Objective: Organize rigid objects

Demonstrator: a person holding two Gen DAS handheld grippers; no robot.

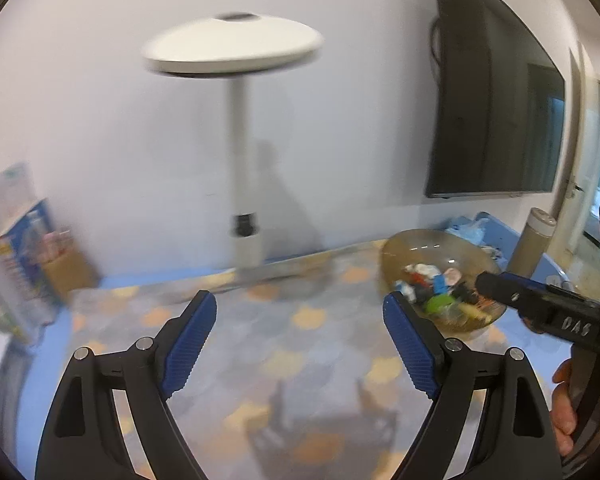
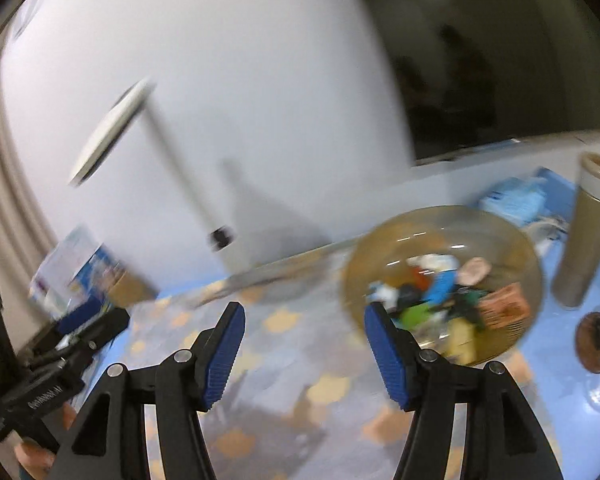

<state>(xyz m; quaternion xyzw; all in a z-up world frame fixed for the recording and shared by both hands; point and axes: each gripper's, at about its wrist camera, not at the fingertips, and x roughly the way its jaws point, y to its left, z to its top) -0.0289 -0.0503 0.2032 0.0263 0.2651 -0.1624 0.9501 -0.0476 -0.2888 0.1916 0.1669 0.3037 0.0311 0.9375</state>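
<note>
A brownish glass bowl (image 1: 428, 248) holds several small colourful rigid objects (image 1: 436, 288) on a patterned mat. It also shows in the right wrist view (image 2: 372, 256), with the small objects (image 2: 440, 300) inside. My left gripper (image 1: 300, 304) is open and empty above the mat, left of the bowl. My right gripper (image 2: 304, 316) is open and empty, its right finger close to the bowl's near rim. The right gripper also shows at the right of the left wrist view (image 1: 540, 304). Both views are motion-blurred.
A white lamp (image 1: 236, 48) stands at the back against the wall. A tall tan bottle (image 2: 588, 236) and a blue packet (image 2: 512, 200) stand right of the bowl. A cup (image 2: 598, 340) sits at far right. Boxes (image 1: 24, 240) stand at left. A dark screen (image 1: 492, 112) hangs on the wall.
</note>
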